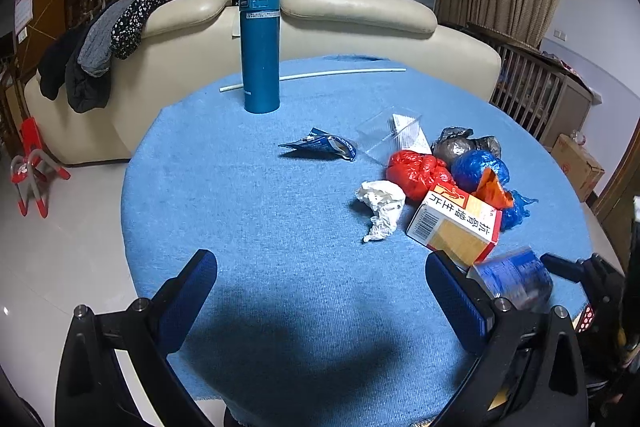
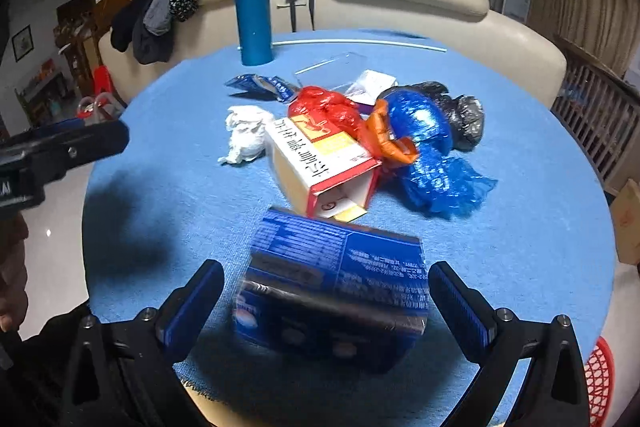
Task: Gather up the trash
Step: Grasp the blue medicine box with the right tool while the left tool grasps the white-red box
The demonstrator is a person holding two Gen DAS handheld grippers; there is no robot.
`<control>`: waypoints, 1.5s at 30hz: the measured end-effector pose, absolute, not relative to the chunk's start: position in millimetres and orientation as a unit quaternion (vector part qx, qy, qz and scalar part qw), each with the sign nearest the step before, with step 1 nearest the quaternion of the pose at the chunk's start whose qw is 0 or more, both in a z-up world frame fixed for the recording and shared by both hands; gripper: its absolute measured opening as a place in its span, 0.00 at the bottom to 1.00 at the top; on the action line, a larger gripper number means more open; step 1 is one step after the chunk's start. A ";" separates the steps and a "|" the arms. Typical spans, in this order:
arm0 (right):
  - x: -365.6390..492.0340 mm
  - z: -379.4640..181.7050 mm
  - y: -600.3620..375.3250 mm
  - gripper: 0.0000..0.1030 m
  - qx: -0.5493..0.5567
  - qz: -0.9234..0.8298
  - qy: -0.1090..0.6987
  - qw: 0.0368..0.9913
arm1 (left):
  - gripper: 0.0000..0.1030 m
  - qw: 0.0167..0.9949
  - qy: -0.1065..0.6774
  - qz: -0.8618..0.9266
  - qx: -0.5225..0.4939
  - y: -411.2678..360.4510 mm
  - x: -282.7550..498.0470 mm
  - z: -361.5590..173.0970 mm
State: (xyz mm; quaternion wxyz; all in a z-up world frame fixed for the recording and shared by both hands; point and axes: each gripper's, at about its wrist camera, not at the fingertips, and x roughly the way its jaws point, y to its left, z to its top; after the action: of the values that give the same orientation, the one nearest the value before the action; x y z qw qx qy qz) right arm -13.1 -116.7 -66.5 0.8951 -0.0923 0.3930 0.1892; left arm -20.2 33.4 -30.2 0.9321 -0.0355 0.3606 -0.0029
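In the lower centre of the right wrist view, the blurred blue box [image 2: 332, 291] sat between the wide-open right gripper [image 2: 326, 301], ungripped, while the left gripper [image 1: 320, 291] gaped empty over the blue tablecloth [image 1: 240, 207].

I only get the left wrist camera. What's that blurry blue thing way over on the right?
Observer: A blue box covered in small white print.
Operator: Is the other grabber squeezing it?
Observer: No. The right gripper is open, one finger on each side of the box, with gaps showing.
Operator: Is the white and red box shut?
Observer: No. The white and red box is open at the end facing the right gripper.
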 end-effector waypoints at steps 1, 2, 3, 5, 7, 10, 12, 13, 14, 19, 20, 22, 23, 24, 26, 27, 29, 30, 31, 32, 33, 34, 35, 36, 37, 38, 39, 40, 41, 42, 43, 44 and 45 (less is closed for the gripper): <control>-11.2 -71.5 -114.4 1.00 -0.095 0.190 0.399 0.892 | 1.00 0.932 0.361 -0.003 -0.036 33.5 -19.1 -30.8; -9.2 -76.2 -112.4 1.00 -0.098 0.189 0.404 0.890 | 1.00 0.931 0.362 -0.004 -0.036 33.3 -18.0 -31.4; -7.1 -81.4 -111.6 1.00 -0.102 0.185 0.408 0.888 | 1.00 0.931 0.364 -0.004 -0.033 32.5 -17.0 -32.1; -4.7 -84.5 -115.1 1.00 -0.085 0.182 0.408 0.890 | 1.00 0.931 0.365 -0.004 -0.028 31.4 -15.3 -33.3; -1.6 -83.7 -124.1 0.96 -0.048 0.180 0.412 0.892 | 1.00 0.930 0.367 -0.003 -0.024 29.7 -12.9 -35.5; 2.7 -80.9 -137.7 0.84 -0.014 0.169 0.415 0.894 | 1.00 0.926 0.376 -0.006 -0.020 24.6 -7.3 -38.9; 1.8 -76.0 -143.5 0.83 0.000 0.171 0.411 0.895 | 1.00 0.924 0.381 -0.012 -0.013 17.0 -2.3 -41.0; -0.7 -72.4 -147.4 0.83 0.005 0.167 0.406 0.899 | 1.00 0.924 0.383 -0.015 -0.009 12.5 0.3 -41.5; -3.0 -70.2 -151.3 0.83 0.010 0.165 0.402 0.901 | 1.00 0.923 0.384 -0.021 -0.003 6.0 3.0 -41.7; -13.3 -58.3 -188.7 0.83 0.053 0.136 0.379 0.914 | 1.00 0.922 0.378 -0.074 0.044 -31.0 16.6 -40.3; -15.0 -56.2 -197.1 0.83 0.062 0.129 0.376 0.916 | 1.00 0.921 0.376 -0.088 0.057 -39.4 19.8 -39.6; -17.1 -53.2 -215.3 0.83 0.081 0.118 0.371 0.917 | 1.00 0.916 0.376 -0.114 0.079 -55.8 30.0 -41.0; -19.0 -52.0 -223.8 0.83 0.089 0.113 0.370 0.918 | 1.00 0.910 0.383 -0.129 0.092 -64.4 37.2 -43.6; -21.7 -51.4 -231.8 0.83 0.097 0.108 0.368 0.918 | 1.00 0.906 0.387 -0.136 0.102 -70.6 42.7 -46.4; -25.1 -51.8 -243.5 0.83 0.112 0.102 0.366 0.918 | 1.00 0.899 0.391 -0.144 0.132 -81.9 51.6 -52.2; -26.3 -52.8 -248.1 0.83 0.117 0.099 0.367 0.918 | 1.00 0.896 0.391 -0.147 0.146 -87.0 55.2 -54.5; -27.8 -55.0 -255.5 0.83 0.127 0.097 0.368 0.916 | 1.00 0.888 0.395 -0.157 0.176 -95.2 61.3 -60.3; -29.6 -57.1 -258.1 0.83 0.130 0.096 0.368 0.915 | 1.00 0.883 0.397 -0.158 0.191 -97.9 63.6 -62.9; -29.4 -58.6 -260.1 0.83 0.134 0.095 0.369 0.915 | 1.00 0.881 0.399 -0.160 0.199 -98.7 64.1 -64.0; -29.1 -60.4 -261.8 0.83 0.137 0.095 0.369 0.914 | 1.00 0.877 0.403 -0.162 0.203 -99.3 66.7 -65.8; -30.3 -61.4 -264.1 0.83 0.140 0.095 0.369 0.914 | 1.00 0.874 0.410 -0.164 0.205 -100.2 70.8 -69.0; -29.9 -62.9 -265.4 0.83 0.143 0.096 0.370 0.913 | 1.00 0.870 0.416 -0.167 0.204 -99.7 74.1 -71.9; -28.9 -64.2 -265.2 0.83 0.145 0.097 0.371 0.912 | 1.00 0.868 0.421 -0.171 0.200 -99.2 76.7 -74.1; -27.8 -65.8 -263.7 0.83 0.145 0.097 0.372 0.912 | 1.00 0.868 0.421 -0.177 0.195 -98.0 76.9 -74.6; -27.1 -66.0 -262.9 0.84 0.145 0.098 0.372 0.912 | 0.89 0.870 0.418 -0.183 0.190 -97.1 74.8 -73.6; -27.1 -65.9 -262.4 0.83 0.145 0.099 0.372 0.911 | 0.77 0.869 0.417 -0.189 0.187 -96.6 72.4 -72.4; -27.2 -65.7 -262.3 0.83 0.145 0.098 0.372 0.911 | 0.77 0.867 0.421 -0.192 0.184 -96.9 71.0 -71.5; -27.2 -65.3 -262.5 0.83 0.146 0.098 0.372 0.911 | 0.77 0.869 0.419 -0.196 0.178 -96.4 68.5 -69.9; -27.0 -64.6 -263.0 0.83 0.148 0.097 0.372 0.911 | 0.77 0.870 0.417 -0.201 0.172 -96.6 65.4 -68.8; -26.6 -63.8 -263.1 0.83 0.149 0.097 0.372 0.911 | 0.77 0.871 0.414 -0.202 0.170 -96.3 61.1 -67.0; -26.9 -62.4 -262.8 0.83 0.148 0.096 0.371 0.912 | 0.77 0.874 0.409 -0.201 0.170 -96.3 57.3 -65.3; -27.6 -61.4 -262.6 0.83 0.147 0.095 0.369 0.913 | 0.77 0.877 0.404 -0.200 0.168 -95.4 52.7 -62.8; -29.3 -59.2 -262.3 0.83 0.147 0.096 0.368 0.913 | 0.77 0.880 0.400 -0.199 0.161 -93.3 47.8 -59.4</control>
State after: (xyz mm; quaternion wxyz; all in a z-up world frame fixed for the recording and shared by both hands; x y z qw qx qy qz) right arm -29.3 -262.3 -59.2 0.9130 0.1474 0.3681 0.0956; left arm 47.8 -93.3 -59.4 0.8801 0.1610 0.4002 -0.1986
